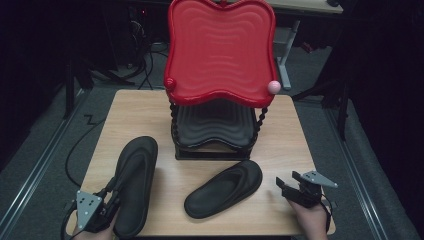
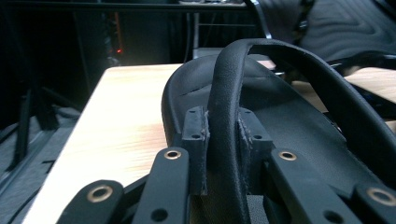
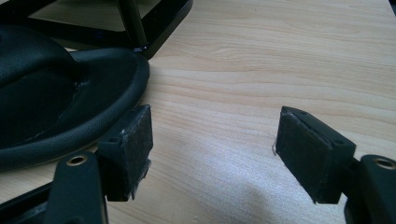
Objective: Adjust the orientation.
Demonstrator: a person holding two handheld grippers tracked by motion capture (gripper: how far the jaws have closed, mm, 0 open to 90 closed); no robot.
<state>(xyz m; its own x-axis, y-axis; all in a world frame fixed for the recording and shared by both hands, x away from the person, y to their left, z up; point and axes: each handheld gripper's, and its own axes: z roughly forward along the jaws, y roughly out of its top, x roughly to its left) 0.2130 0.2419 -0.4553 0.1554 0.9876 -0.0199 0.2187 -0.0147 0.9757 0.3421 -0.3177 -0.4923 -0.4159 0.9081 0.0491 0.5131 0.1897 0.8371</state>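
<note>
Left gripper (image 2: 223,154), nearest the lens at the table's near edge, clamped on the strap (image 2: 224,116) of the left sandal (image 1: 132,185); pads pressed against both sides of the strap, sole stretching away ahead of the jaws. Right gripper (image 3: 212,149) held low over bare wooden table (image 1: 285,130), jaws spread wide apart, nothing between the pads. Right sandal (image 1: 225,188) lying flat just beside that gripper's left pad (image 3: 133,144), its rounded edge close to the pad but contact not discernible. Two-tier stand beyond both grippers: red wavy tray (image 1: 220,50) on top, dark tray (image 1: 215,125) beneath, black base frame (image 3: 159,28) just past the right sandal. Pink ball (image 1: 273,86) perched at the red tray's corner, well apart from either gripper.
</note>
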